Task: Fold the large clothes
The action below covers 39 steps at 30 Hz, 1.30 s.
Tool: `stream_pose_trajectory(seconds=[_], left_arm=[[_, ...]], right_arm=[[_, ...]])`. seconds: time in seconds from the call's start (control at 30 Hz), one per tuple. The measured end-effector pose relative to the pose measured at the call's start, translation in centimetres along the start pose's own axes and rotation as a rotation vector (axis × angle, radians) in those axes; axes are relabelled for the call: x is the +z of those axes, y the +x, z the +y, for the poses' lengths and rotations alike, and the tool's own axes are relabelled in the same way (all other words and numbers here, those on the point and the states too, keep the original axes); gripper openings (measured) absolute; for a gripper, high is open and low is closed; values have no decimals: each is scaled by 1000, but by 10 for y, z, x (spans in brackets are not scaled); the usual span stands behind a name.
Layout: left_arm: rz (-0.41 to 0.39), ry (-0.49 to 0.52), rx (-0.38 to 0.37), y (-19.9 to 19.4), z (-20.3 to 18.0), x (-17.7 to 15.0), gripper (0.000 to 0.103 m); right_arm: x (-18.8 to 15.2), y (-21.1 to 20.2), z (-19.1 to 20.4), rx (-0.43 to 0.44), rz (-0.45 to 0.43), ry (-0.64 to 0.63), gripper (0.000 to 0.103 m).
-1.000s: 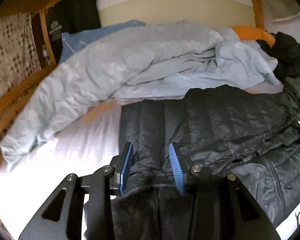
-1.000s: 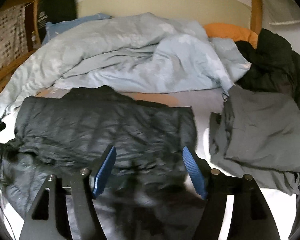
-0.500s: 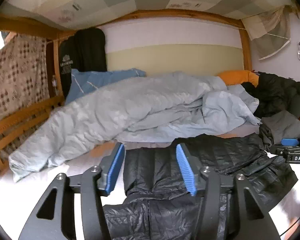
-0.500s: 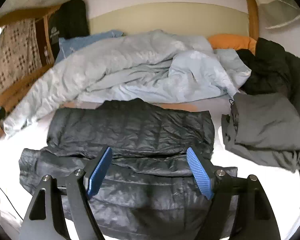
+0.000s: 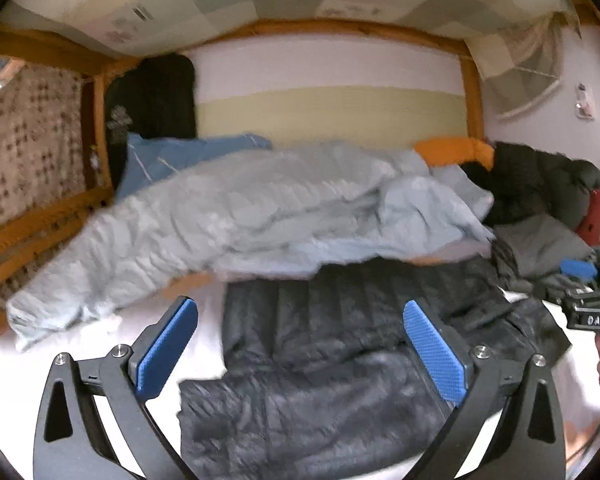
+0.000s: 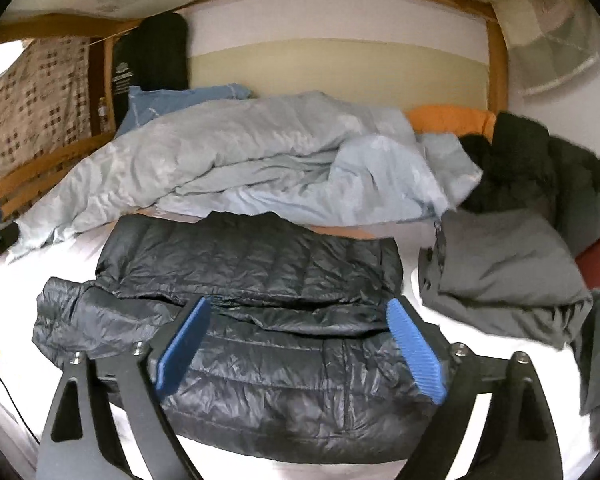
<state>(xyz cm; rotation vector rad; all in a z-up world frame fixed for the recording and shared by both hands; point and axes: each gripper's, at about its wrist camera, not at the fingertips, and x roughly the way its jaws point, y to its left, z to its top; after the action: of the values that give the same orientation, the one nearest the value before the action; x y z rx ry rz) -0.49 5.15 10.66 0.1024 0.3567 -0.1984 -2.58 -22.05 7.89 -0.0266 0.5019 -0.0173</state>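
A black quilted puffer jacket (image 6: 260, 320) lies folded on the white bed sheet (image 5: 80, 344). Both grippers hover above it, jaws opening, nothing between them: the left gripper (image 5: 300, 348) and the right gripper (image 6: 300, 352). Only the right view shows the whole folded grey garment (image 6: 508, 272). The left view is blurred. A rumpled pale blue duvet (image 6: 260, 160) lies behind.

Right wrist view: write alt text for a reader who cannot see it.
A black quilted puffer jacket, folded over on itself, lies on a white bed sheet below the right gripper, whose blue-padded fingers are opening with nothing held between them. Behind lies a rumpled light blue duvet; a folded grey garment sits to the right.
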Motion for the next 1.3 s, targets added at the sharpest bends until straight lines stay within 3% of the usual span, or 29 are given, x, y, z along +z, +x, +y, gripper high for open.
stream_pose_trajectory(seconds=[0.03,0.13,0.53,0.7,0.93,1.07,1.17,1.23,1.27,1.3], left_arm=[[15,-2,-17,1,-3,-4,103],[65,26,-37,7,-15,-18,103],[187,173,-57,28,-55,-76,103],[272,244,-93,45,-71,-100,103],[381,344,-170,63,-90,-132,103],[399,410,-140,74,-98,-150,103],[390,416,-145,74,-99,-150,101],[396,395,-154,74,-97,-147,97],[397,380,-159,73,-96,-144,95],[398,366,-166,73,-95,-142,95]], right_arm=[[-1,-1,0,2,-8,-11,103],[-5,-3,-1,8,-12,-14,103],[-49,29,2,4,135,-58,103],[-73,39,24,87,219,-173,103],[-107,64,49,59,254,-375,103],[-115,75,56,68,254,-443,101],[-119,73,61,76,249,-473,86],[-121,72,61,91,269,-465,63],[-121,72,59,99,287,-447,57],[-120,71,58,103,301,-437,41]])
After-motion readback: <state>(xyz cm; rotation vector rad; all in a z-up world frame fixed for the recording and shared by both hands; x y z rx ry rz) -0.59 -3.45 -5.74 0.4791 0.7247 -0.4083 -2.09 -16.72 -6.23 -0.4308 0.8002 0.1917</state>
